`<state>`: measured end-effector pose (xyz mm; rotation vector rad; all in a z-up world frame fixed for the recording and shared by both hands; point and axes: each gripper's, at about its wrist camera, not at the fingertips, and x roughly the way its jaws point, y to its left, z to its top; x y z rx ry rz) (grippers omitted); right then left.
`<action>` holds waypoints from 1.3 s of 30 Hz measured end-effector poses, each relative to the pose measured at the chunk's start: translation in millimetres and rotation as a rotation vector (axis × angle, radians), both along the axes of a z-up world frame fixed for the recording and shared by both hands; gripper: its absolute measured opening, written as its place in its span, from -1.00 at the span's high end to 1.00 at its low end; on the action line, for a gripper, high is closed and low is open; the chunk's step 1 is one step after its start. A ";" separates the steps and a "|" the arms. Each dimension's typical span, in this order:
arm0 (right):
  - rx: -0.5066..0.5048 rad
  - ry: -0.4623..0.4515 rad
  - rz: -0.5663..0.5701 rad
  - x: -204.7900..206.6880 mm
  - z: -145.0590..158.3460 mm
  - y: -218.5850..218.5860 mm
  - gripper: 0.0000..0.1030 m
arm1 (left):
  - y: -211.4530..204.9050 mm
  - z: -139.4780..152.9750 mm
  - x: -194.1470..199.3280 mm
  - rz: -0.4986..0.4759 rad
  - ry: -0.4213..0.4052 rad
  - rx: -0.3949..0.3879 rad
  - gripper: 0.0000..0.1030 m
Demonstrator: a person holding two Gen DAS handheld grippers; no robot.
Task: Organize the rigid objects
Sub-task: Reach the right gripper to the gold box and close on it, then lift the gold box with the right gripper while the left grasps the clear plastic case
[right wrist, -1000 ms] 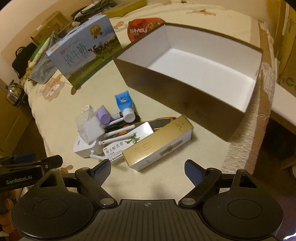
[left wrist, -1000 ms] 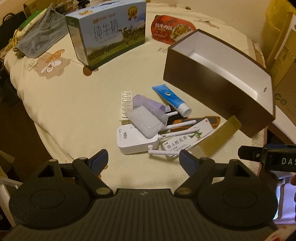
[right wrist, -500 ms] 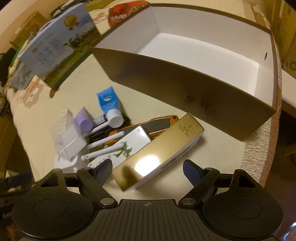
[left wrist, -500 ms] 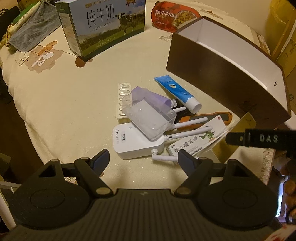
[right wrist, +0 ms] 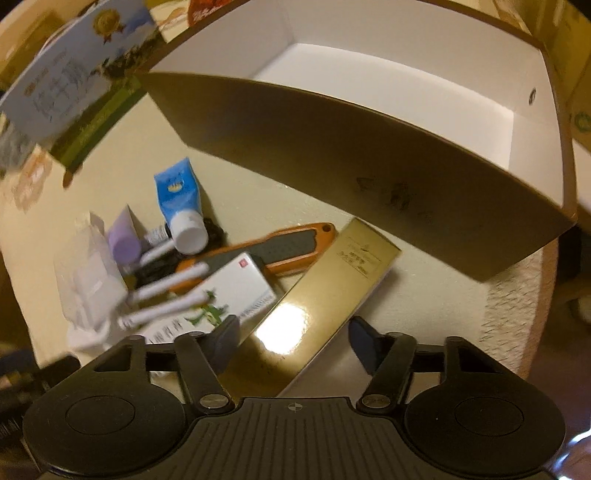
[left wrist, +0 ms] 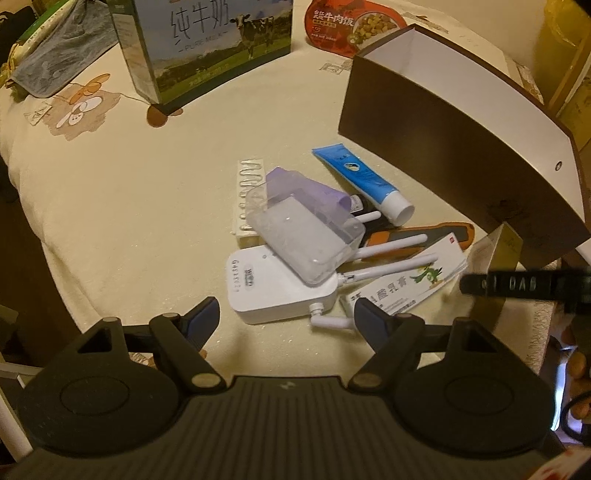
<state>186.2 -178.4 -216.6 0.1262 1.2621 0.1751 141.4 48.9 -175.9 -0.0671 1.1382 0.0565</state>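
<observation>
Right wrist view: gold box (right wrist: pixel 325 295) lies diagonally, far end toward the brown box (right wrist: pixel 332 147), between wide-spread, empty fingers (right wrist: pixel 225 339).

Our right hand-held gripper (right wrist: pixel 293 334) has dropped in close vs 1 s ago: its open fingers now straddle the gold box (right wrist: pixel 325 295). Our left hand-held gripper (left wrist: pixel 286 317) has crept nearer the white router (left wrist: pixel 273 291), fingers apart.

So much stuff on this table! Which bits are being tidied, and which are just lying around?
Being tidied:
gold box
router
blue tube
orange knife
ointment box
clear case
brown box, probably where they go

Lying about:
milk carton
food pack
grey cloth
</observation>
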 end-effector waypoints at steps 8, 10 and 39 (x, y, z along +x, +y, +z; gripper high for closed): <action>-0.177 -0.101 0.179 -18.3 4.8 -10.8 0.37 | -7.3 1.3 7.2 -0.007 -0.014 -0.012 -0.50; -0.172 -0.111 0.178 -17.9 5.2 -17.4 0.37 | -8.6 -0.4 10.2 -0.008 -0.016 -0.014 -0.50; -0.105 -0.102 0.192 -8.3 10.0 -23.9 0.37 | 5.1 -5.4 21.7 0.038 -0.032 -0.031 -0.15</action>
